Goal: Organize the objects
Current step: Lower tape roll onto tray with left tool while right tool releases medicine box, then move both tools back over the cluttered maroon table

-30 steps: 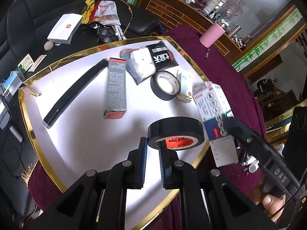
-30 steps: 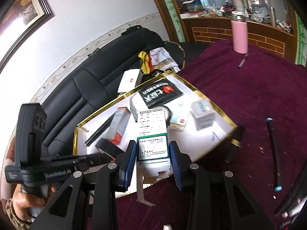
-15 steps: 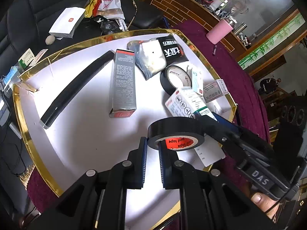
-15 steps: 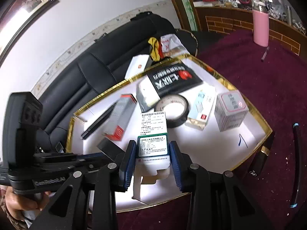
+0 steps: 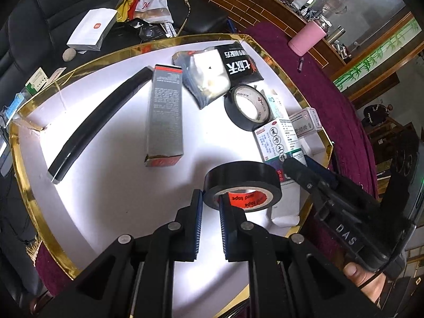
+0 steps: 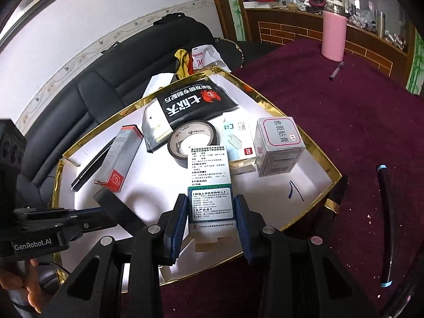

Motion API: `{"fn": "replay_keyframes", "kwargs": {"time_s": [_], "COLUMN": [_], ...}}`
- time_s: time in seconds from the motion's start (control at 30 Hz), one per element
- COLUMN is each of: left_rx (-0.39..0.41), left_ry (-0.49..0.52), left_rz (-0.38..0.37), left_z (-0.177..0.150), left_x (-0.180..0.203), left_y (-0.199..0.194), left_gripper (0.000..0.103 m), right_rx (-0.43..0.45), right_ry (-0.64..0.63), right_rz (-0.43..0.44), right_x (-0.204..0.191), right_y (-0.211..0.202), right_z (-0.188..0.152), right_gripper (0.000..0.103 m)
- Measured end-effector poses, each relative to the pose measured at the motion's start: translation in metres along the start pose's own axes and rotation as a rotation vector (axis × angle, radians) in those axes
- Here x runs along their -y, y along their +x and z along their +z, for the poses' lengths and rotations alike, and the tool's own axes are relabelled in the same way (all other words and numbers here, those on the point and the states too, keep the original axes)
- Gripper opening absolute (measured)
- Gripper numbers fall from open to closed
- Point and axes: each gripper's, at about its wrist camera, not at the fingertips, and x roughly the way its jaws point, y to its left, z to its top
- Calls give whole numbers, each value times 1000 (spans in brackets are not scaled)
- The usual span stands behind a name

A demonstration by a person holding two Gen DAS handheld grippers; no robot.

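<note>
My left gripper [image 5: 211,204] is shut on the wall of a black tape roll [image 5: 242,179] with a red core label, held above the near part of the gold-rimmed white tray [image 5: 106,206]. My right gripper [image 6: 210,208] is shut on a white and green medicine box [image 6: 209,182], held over the tray's [image 6: 312,185] near edge; the box also shows in the left wrist view [image 5: 278,143]. The left gripper [image 6: 111,206] shows at the left of the right wrist view.
In the tray lie a second black tape roll [image 5: 247,106], a grey carton [image 5: 165,114], a long black bar [image 5: 98,124], a black pouch [image 5: 237,63], a staple box [image 6: 237,140] and a grey-topped box [image 6: 278,145]. A pink bottle [image 6: 333,37] stands on the maroon cloth.
My right gripper has carried the medicine box from outside the tray's edge inward over the tray. My left gripper with the tape roll has moved a little farther over the tray.
</note>
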Motion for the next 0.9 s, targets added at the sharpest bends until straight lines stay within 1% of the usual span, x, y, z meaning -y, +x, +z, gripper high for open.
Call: {"fn": "replay_keyframes", "kwargs": {"time_s": [0.03, 0.07, 0.1, 0.13, 0.17, 0.2, 0.23, 0.33, 0.4, 0.47, 0.57, 0.63, 0.67, 0.7, 0.73, 0.83, 0.87, 0.9], "left_rx": [1, 4, 6, 9, 19, 26, 31, 44, 54, 71, 93, 99, 96, 90, 83, 49, 46, 51], "left_ry": [3, 6, 8, 8, 4, 3, 1, -6, -3, 4, 22, 36, 49, 56, 63, 63, 56, 58], "left_rz": [3, 6, 5, 4, 4, 3, -2, -17, -21, -27, -43, -51, -64, -77, -94, -191, -215, -222], "left_z": [1, 1, 2, 2, 2, 2, 1, -2, -6, -9, -14, -17, -20, -22, -24, -29, -32, -34], "left_x": [2, 3, 5, 6, 7, 7, 7, 8, 10, 13, 20, 25, 28, 30, 32, 33, 33, 33], "left_y": [0, 0, -1, -2, -4, -6, -7, -14, -18, -24, -33, -36, -38, -39, -40, -48, -54, -58], "left_gripper": [12, 16, 22, 28, 40, 49, 52, 62, 75, 83, 87, 94, 101, 103, 103, 103, 103, 103], "right_rx": [3, 8, 15, 24, 43, 53, 67, 93, 114, 126, 149, 158, 162, 169, 176, 195, 198, 202], "right_ry": [3, 5, 8, 12, 20, 25, 32, 46, 64, 78, 101, 121, 129, 138, 143, 152, 156, 160], "right_rz": [6, 9, 8, 9, 19, 24, 31, 45, 54, 62, 62, 63, 66, 67, 65, 70, 76, 84], "right_x": [0, 0, 0, 0, 2, 2, 3, 6, 9, 13, 21, 28, 30, 33, 34, 35, 34, 33], "right_y": [-1, -2, -4, -6, -11, -13, -18, -28, -37, -45, -61, -71, -74, -78, -83, -92, -94, -95], "right_z": [0, -1, -1, -2, -2, -2, -3, -4, -7, -10, -18, -23, -25, -27, -29, -33, -34, -35], "right_gripper": [40, 40, 41, 46, 55, 60, 62, 62, 62, 62, 64, 65, 66, 67, 67, 67, 68, 68]}}
